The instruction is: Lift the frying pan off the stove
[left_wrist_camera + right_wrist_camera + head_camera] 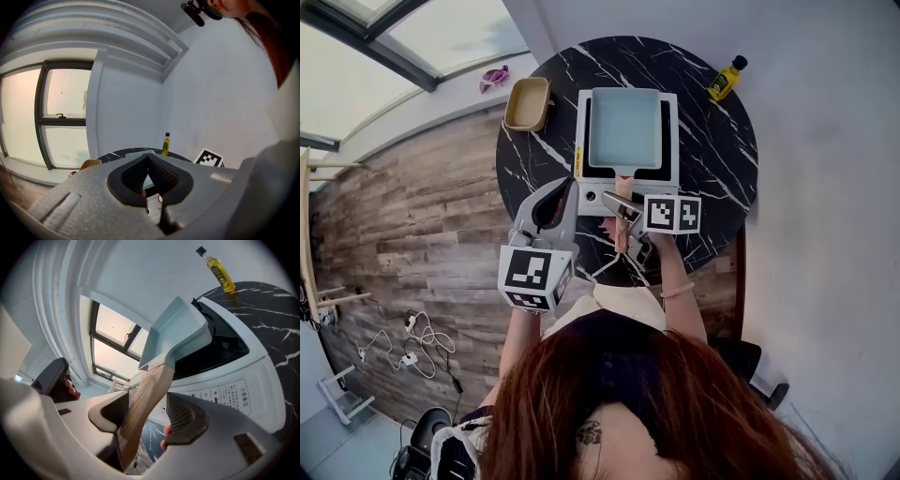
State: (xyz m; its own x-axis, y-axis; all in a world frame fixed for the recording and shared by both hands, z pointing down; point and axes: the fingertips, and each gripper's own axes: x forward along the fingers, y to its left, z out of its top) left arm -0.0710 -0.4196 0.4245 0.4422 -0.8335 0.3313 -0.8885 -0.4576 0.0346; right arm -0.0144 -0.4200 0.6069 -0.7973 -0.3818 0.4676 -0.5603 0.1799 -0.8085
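Note:
A pale blue rectangular frying pan [624,129] sits on a white portable stove [671,141] on a round black marble table [722,159]. Its wooden handle [622,204] points toward me. My right gripper [622,216] is shut on that handle. In the right gripper view the handle [147,399] runs between both pads of the right gripper [147,412], up to the pan [176,333] over the stove [234,376]. My left gripper [569,186] hovers just left of the stove's front, shut and holding nothing. Its tips meet in the left gripper view [148,158].
A tan dish [528,103] stands left of the stove, and a yellow oil bottle [727,79] at the table's far right edge. A purple toy [494,77] lies on the window ledge. Cables [412,342] trail on the wooden floor at left. A white wall is close on the right.

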